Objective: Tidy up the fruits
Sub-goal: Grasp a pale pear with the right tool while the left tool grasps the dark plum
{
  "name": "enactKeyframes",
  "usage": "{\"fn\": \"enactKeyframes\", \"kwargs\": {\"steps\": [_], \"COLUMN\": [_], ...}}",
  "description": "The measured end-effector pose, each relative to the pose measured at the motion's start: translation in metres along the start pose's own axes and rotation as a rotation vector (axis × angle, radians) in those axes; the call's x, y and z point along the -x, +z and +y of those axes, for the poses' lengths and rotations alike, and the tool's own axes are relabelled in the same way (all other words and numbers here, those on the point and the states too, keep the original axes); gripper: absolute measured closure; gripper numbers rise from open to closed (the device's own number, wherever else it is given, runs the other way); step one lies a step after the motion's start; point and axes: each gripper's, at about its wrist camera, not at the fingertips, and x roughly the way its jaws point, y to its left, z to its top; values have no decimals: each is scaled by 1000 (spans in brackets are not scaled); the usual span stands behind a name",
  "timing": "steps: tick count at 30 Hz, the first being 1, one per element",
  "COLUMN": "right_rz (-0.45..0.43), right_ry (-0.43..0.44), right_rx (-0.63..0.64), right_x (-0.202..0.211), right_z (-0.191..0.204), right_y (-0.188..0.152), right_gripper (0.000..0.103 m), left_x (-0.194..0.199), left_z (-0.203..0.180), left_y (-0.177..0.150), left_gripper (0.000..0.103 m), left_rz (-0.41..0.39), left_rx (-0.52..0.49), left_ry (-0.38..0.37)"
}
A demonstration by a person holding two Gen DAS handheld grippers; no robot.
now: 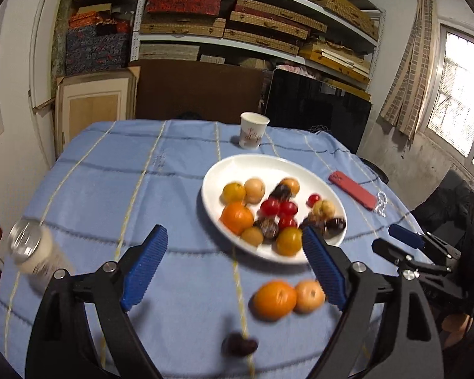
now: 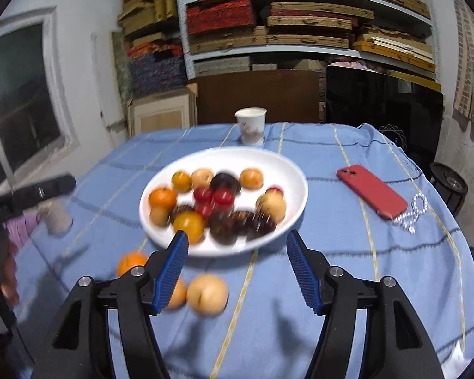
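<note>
A white plate (image 1: 233, 165) (image 2: 287, 170) on the blue tablecloth holds several fruits: oranges, pale round fruits, red tomatoes and dark ones. On the cloth in front of it lie an orange (image 1: 274, 300) (image 2: 130, 262), a pale round fruit (image 1: 309, 295) (image 2: 207, 293) and a dark date (image 1: 239, 345). My left gripper (image 1: 237, 252) is open and empty above the plate's near rim. My right gripper (image 2: 237, 260) is open and empty, just short of the plate; it also shows in the left wrist view (image 1: 398, 241).
A paper cup (image 1: 253, 130) (image 2: 250, 125) stands behind the plate. A red phone (image 1: 352, 190) (image 2: 371, 191) and a bead chain (image 2: 415, 213) lie to the right. A white bottle (image 1: 34, 255) stands at the left.
</note>
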Motion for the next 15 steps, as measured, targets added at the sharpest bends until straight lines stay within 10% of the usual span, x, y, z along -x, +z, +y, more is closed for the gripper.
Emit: {"fn": "enactKeyframes", "kwargs": {"steps": [15], "right_rz": [113], "right_ry": [-82], "right_rx": [82], "right_x": [-42], "right_z": [29], "right_y": [-34], "right_gripper": [38], "left_x": [19], "left_z": [21], "left_y": [-86], "left_gripper": [16], "left_rz": [107], "left_rx": [-12], "left_ry": [23]}}
